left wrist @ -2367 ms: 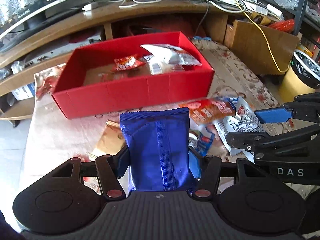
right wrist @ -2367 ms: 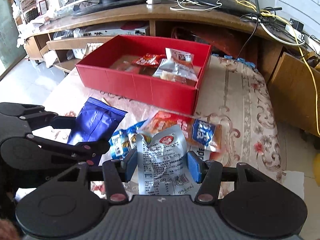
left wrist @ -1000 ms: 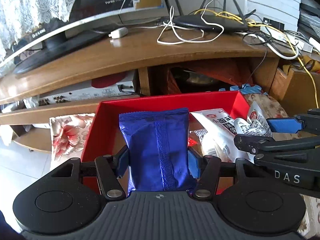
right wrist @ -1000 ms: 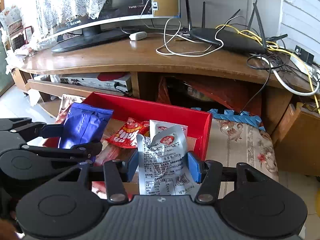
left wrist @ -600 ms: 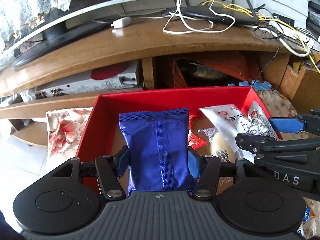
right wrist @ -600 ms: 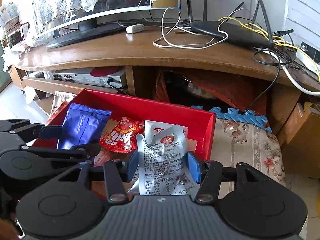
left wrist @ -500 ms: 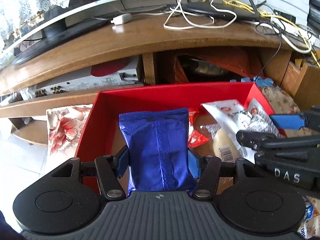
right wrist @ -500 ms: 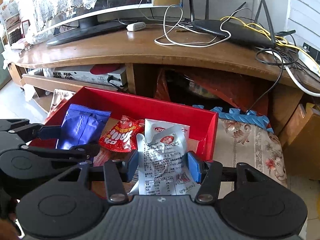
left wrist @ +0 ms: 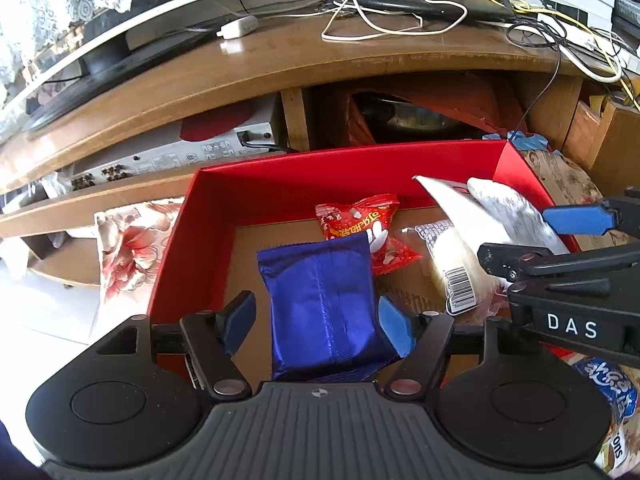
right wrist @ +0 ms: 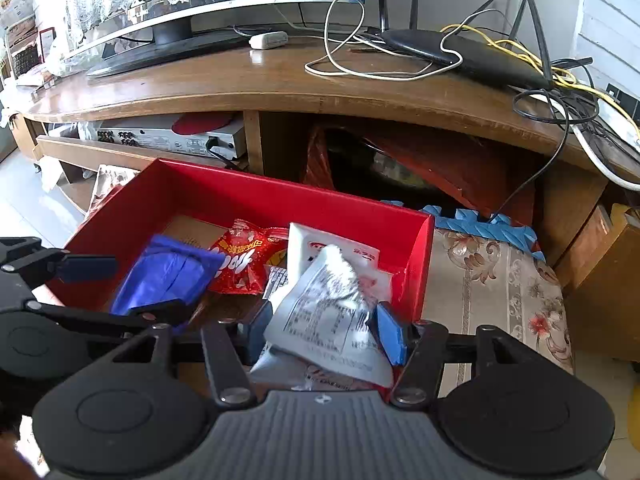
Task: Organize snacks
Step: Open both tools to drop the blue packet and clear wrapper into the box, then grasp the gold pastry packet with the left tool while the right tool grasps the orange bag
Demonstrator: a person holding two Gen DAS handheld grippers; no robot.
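Step in hand: release of two packets into the open red cardboard box [left wrist: 208,216] on the table.

Left tongs [left wrist: 318,320]: jaws have just been opening, now fairly wide; the glossy blue foil snack packet [left wrist: 320,300] sits between the pads, apparently clear of both, tilted over the box floor.

Right tongs [right wrist: 324,332]: jaws have just eased open slightly; the silver-white printed packet [right wrist: 324,312] leans between them, contact uncertain.

Next, probably: spread the right tongs fully, lift both clear, fetch the remaining snacks.
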